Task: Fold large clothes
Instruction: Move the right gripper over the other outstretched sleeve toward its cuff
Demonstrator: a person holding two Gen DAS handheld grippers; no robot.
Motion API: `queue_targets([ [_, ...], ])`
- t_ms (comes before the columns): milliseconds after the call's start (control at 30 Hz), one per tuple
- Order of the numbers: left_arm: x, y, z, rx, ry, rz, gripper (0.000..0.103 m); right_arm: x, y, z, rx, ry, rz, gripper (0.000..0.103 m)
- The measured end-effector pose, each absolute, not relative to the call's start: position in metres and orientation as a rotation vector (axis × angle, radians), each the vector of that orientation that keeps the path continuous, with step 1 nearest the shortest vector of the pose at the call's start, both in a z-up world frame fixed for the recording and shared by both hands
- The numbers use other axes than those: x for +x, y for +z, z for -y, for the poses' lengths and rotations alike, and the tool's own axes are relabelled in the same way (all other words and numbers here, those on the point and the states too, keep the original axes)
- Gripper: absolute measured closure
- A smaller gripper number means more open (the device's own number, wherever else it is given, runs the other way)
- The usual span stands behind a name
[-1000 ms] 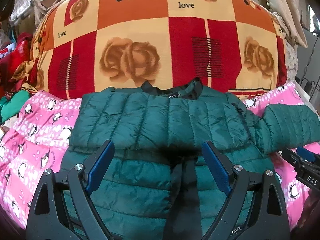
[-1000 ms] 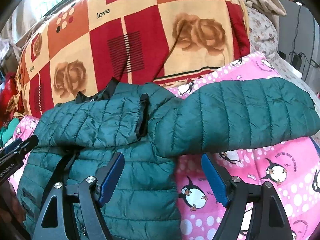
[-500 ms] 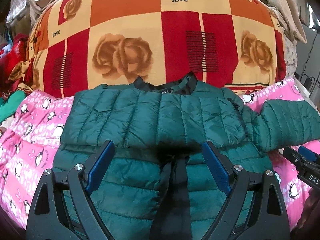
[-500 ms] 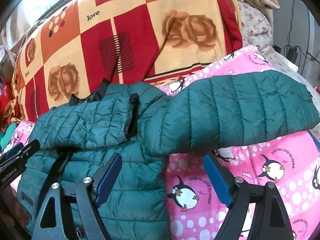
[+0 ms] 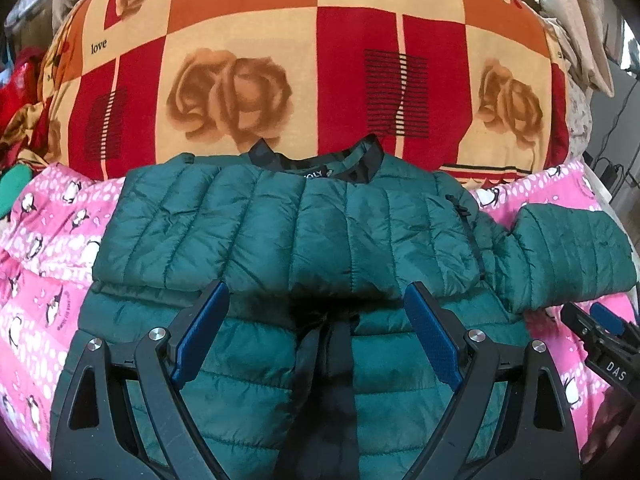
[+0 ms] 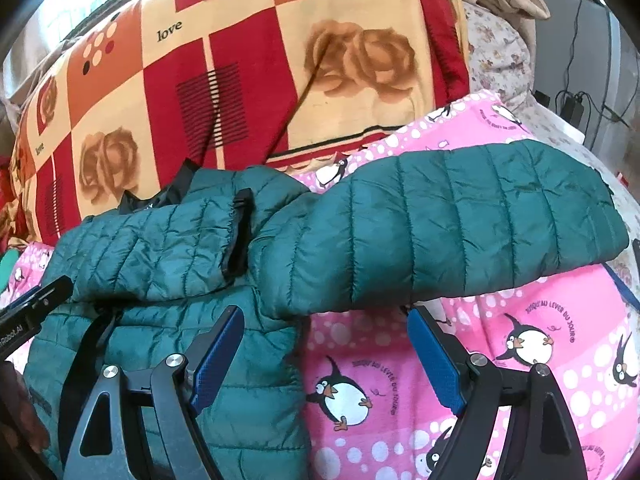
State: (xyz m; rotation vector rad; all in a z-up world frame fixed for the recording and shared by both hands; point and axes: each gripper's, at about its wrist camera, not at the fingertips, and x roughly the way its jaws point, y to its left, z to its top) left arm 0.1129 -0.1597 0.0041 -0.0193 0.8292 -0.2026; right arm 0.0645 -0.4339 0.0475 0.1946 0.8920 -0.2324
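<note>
A dark green quilted puffer jacket (image 5: 280, 232) lies on a pink penguin-print blanket (image 5: 44, 280). One sleeve is folded across its chest. The other sleeve (image 6: 460, 224) lies stretched out to the right over the blanket. My left gripper (image 5: 316, 332) is open and empty, hovering over the jacket's lower front by the zipper. My right gripper (image 6: 326, 344) is open and empty, just below the stretched sleeve near its shoulder end. The right gripper's tip also shows at the right edge of the left wrist view (image 5: 600, 340).
A big red, orange and cream rose-print quilt (image 5: 312, 64) bulges behind the jacket. Red and green clothes (image 5: 16, 80) pile at the far left. Cables and a grey unit (image 6: 580, 80) stand at the far right beyond the bed.
Both grippers have drifted slightly; the jacket sits a little lower and more to the left in the views. The jacket itself has not moved, and both grippers stay open.
</note>
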Motion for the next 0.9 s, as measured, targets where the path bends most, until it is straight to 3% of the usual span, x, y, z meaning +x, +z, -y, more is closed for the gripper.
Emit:
queue_targets([
  [900, 0.135, -0.005, 0.149, -0.045, -0.19, -0.856, 0.014, 0.07, 0.064, 0.508, 0.176, -0.411, -0.87, 0.021],
])
